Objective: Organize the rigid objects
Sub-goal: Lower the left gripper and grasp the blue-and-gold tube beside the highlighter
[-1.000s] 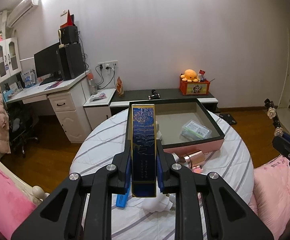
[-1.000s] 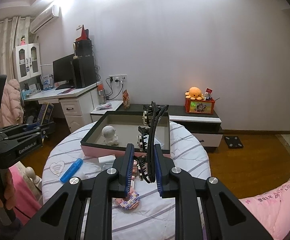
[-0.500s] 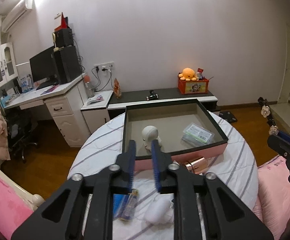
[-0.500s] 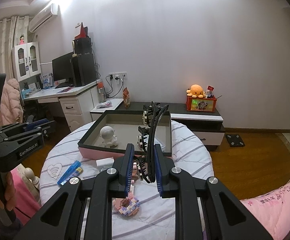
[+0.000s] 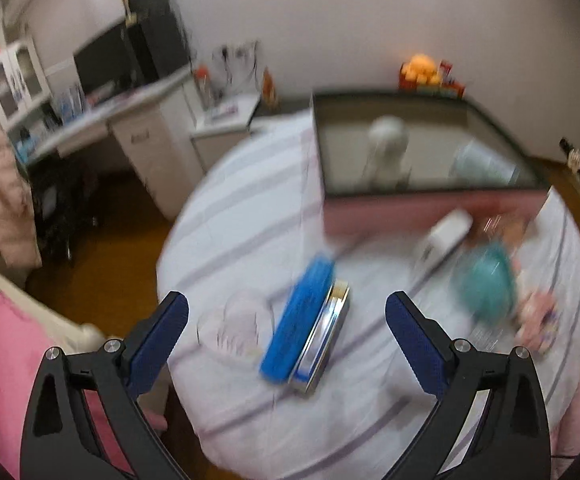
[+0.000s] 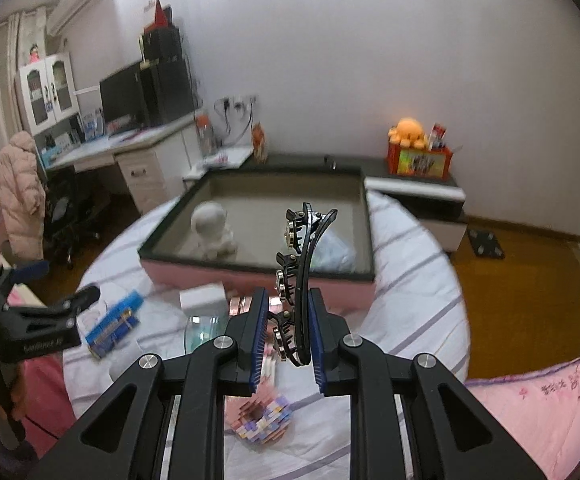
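above blurred table (image 5: 250, 236), left hand-held gripper (image 5: 286, 314) opening, empty; right (image 6: 288, 320) clamps hair clip (image 6: 302, 264).

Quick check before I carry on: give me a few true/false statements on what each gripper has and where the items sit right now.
1. The right gripper is shut on the black hair clip. True.
2. The left gripper is clamped on the blue box. False: its jaws are opening, nothing pressed between them; the blue box lies on the round table.
3. The white figurine stands inside the pink tray. True.
4. The pink tray holds nothing. False: the white figurine and a clear packet are in it.
5. The hair clip already lies in the tray. False: the right gripper holds it above the table.
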Available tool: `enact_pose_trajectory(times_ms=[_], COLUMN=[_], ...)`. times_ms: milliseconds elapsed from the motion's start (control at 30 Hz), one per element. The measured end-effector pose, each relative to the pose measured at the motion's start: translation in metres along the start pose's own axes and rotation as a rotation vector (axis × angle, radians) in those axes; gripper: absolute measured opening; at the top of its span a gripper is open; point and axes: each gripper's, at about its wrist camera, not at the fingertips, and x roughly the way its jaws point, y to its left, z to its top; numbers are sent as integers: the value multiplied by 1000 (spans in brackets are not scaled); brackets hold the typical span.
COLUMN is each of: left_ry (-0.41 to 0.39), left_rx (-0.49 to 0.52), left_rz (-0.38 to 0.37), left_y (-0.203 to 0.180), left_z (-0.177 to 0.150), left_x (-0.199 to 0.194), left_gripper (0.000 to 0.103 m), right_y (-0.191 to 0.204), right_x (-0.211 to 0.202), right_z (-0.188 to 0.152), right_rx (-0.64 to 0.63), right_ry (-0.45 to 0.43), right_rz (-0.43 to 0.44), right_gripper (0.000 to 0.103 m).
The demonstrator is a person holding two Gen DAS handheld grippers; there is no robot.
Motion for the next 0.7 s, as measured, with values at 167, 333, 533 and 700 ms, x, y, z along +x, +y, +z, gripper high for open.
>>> enact_pose_trajectory(times_ms=[167,333,533,700], left_ry=[63,140,129,145], left_rx=[23,34,55,19], left_rz=[-20,-54,-94,-119], left_y=[-5,-8,-14,-9], left_z=[-23,-30,-35,-34], left_x=[18,40,34,32], left_gripper=[79,44,28,28], right_y=[9,14,8,3], right_x=[18,27,30,31], right_z=[-9,-12,-13,-15], right_rx=[-10,-14,6,26], right_ry=[62,97,110,116], right_rz=[16,14,-8,-9], right_gripper=[20,20,20,20])
